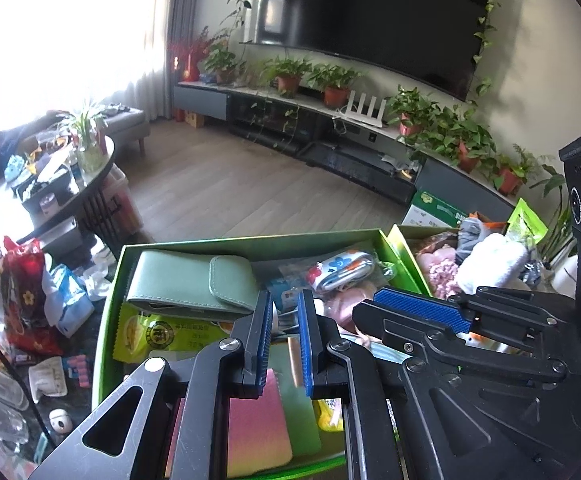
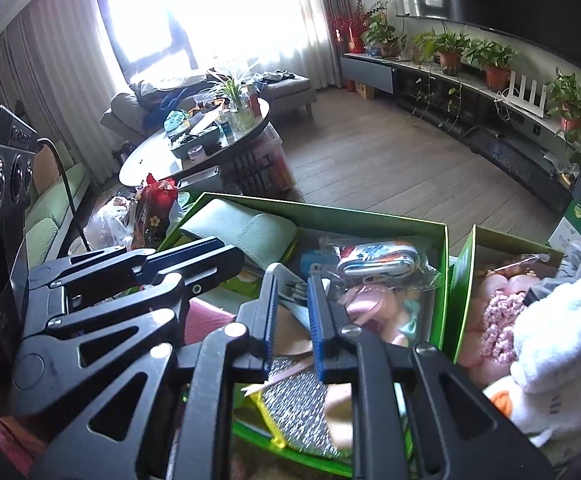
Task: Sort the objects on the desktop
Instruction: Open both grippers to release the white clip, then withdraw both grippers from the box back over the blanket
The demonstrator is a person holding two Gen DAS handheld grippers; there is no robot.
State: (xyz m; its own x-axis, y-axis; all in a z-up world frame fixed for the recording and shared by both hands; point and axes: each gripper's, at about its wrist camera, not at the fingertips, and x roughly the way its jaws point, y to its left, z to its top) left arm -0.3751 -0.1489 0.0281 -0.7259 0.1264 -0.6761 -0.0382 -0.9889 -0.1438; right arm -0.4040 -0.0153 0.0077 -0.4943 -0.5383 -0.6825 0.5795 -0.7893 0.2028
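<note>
Left wrist view: left gripper (image 1: 285, 312), black w/ blue ribbed pads, hangs over a bright green open cardboard box (image 1: 250, 242). Jaws at their narrowest, a thin gap showing btwn the pads, nothing pinched in it. The box sits on a dark tabletop (image 1: 78, 344). In the box: a pale green leather-look pouch w/ flap (image 1: 188, 280) at far left, a yellow-green snack packet (image 1: 158, 334) just in front of it, a pink-to-yellow gradient pad (image 1: 256, 428) under the gripper, and a white floral-print strap in clear wrap (image 1: 340, 270) toward the far right. Right gripper (image 1: 422, 306) lies alongside at right, over the same box. A second green box (image 1: 400, 240) touches the first on the right, holding pink knitted things (image 1: 438, 272) and a white plush toy (image 1: 490, 258). A red printed bag (image 1: 24, 292) stands on the tabletop left of the box.

Right wrist view: right gripper (image 2: 292, 312) also over the green box (image 2: 330, 216), jaws nearly together, empty as far as shows. Below it a silver glittery flat piece w/ yellow edge (image 2: 298, 404). Pouch (image 2: 246, 228) far left, wrapped strap (image 2: 378, 260) far right, pink soft items (image 2: 374, 308) just right of the fingers. Left gripper (image 2: 186, 256) comes in from the left. Second box (image 2: 464, 280) w/ the plush toy (image 2: 558, 336) at right.
</note>
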